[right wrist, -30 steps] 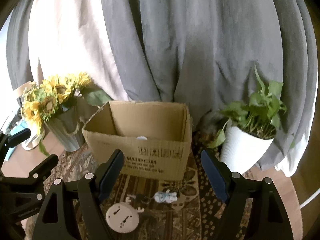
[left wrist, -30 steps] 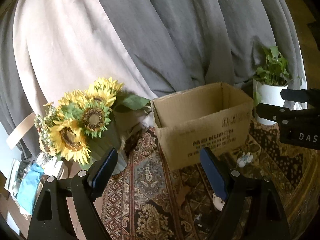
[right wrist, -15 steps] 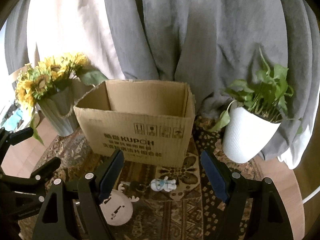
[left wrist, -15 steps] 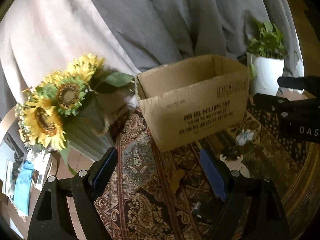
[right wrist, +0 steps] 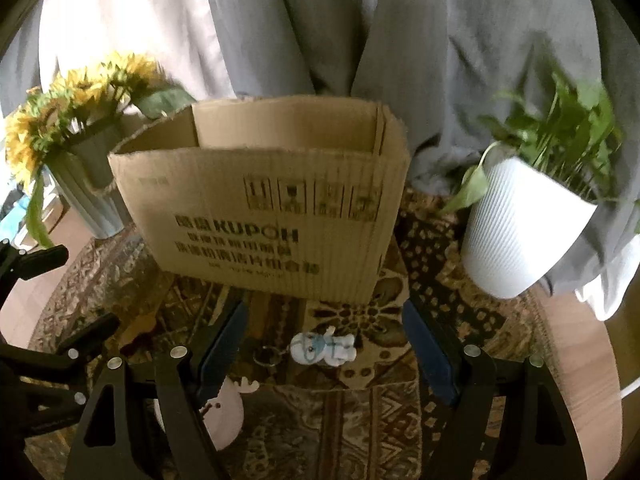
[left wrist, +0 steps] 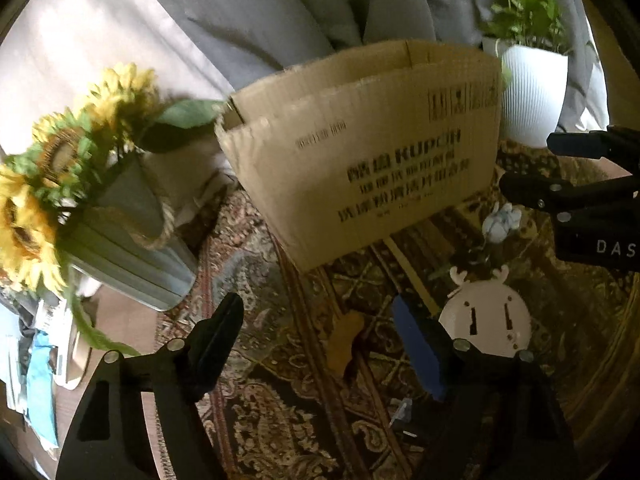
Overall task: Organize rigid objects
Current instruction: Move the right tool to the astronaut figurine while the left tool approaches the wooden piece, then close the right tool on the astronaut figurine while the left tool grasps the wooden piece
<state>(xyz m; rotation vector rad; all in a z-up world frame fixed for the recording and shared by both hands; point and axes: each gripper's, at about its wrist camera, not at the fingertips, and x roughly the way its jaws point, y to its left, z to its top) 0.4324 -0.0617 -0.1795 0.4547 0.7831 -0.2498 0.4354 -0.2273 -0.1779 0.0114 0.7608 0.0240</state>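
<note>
An open cardboard box (left wrist: 360, 152) stands on the patterned table cloth; it also shows in the right wrist view (right wrist: 264, 208). In front of it lie a small white-and-blue figure with a key ring (right wrist: 324, 349) (left wrist: 500, 224), a white round deer-face object (left wrist: 486, 316) (right wrist: 226, 408) and a small tan flat piece (left wrist: 344, 340). My left gripper (left wrist: 320, 320) is open and empty, low over the cloth, with the tan piece between its fingers. My right gripper (right wrist: 324, 336) is open and empty, with the figure between its fingertips.
A grey vase of sunflowers (left wrist: 120, 216) (right wrist: 84, 184) stands left of the box. A white pot with a green plant (right wrist: 528, 224) (left wrist: 532, 92) stands right of it. Grey and white cloth hangs behind. Clutter lies at the far left below the table (left wrist: 36, 360).
Both grippers have come down and forward toward the table. The box and the small objects now look larger and closer. Both grippers stay open.
</note>
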